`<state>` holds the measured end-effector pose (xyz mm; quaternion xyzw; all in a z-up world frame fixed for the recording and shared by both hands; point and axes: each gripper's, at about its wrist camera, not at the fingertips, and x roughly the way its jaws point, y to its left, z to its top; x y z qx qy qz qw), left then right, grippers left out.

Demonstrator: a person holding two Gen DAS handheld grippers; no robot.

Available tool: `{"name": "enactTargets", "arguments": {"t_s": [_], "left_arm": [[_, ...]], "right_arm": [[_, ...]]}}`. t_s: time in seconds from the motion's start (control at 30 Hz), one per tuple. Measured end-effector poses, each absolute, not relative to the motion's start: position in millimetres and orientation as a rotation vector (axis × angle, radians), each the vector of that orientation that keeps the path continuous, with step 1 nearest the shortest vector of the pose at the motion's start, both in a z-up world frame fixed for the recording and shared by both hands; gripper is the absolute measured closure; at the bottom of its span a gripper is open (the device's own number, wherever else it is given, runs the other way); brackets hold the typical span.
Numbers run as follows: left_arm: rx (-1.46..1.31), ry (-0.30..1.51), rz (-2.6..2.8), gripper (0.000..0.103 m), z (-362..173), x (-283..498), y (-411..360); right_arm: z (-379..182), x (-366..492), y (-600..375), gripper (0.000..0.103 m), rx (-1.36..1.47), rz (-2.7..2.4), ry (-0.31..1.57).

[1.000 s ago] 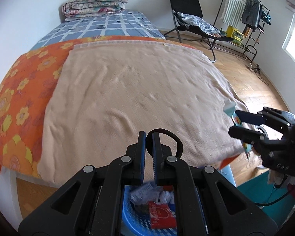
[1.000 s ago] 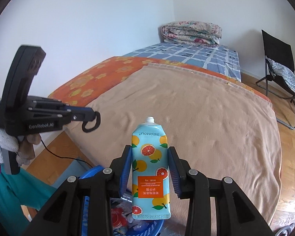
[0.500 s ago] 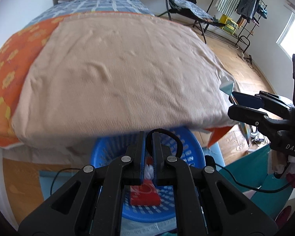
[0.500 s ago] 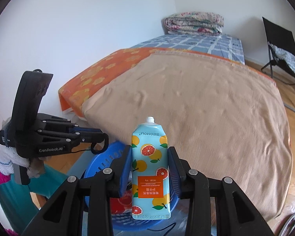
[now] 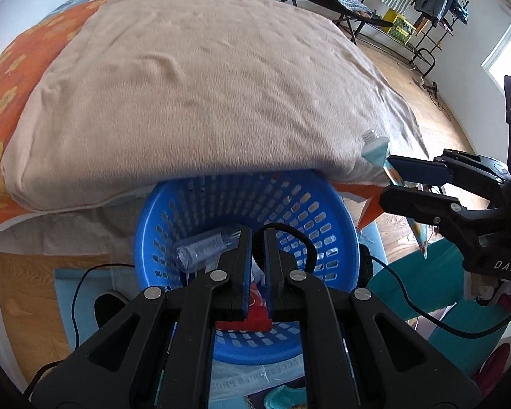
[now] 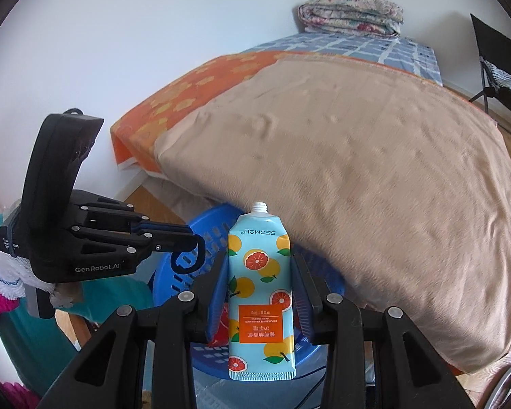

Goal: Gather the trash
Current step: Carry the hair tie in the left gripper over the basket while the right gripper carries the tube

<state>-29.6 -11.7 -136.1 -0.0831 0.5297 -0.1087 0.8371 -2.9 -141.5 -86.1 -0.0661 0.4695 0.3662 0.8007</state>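
left gripper (image 5: 258,238), jaws pressed together on a black hair tie (image 5: 291,238) that loops out past the tips, above the blue basket (image 5: 201,204) at the bed's foot; a clear plastic bottle (image 5: 204,248) and red packet (image 5: 245,322) lie inside. right gripper (image 6: 259,272) pinches a capless citrus-print tube (image 6: 260,293), nozzle pointing away, over the basket.
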Motion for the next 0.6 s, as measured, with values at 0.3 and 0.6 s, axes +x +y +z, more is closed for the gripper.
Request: {"name": "enactTargets", "arguments": {"t_s": [0.3, 0.6], "left_arm": [[-0.16, 1.142, -0.223, 0.099, -144, -32, -10], [-0.155, 1.148, -0.219, 0.099, -146, -32, -10]], "right_arm": [[-98, -8, -134, 0.066, -0.164, 0.795, 1.046], [-101, -6, -132, 0.066, -0.163, 0.788, 1.064]]}}
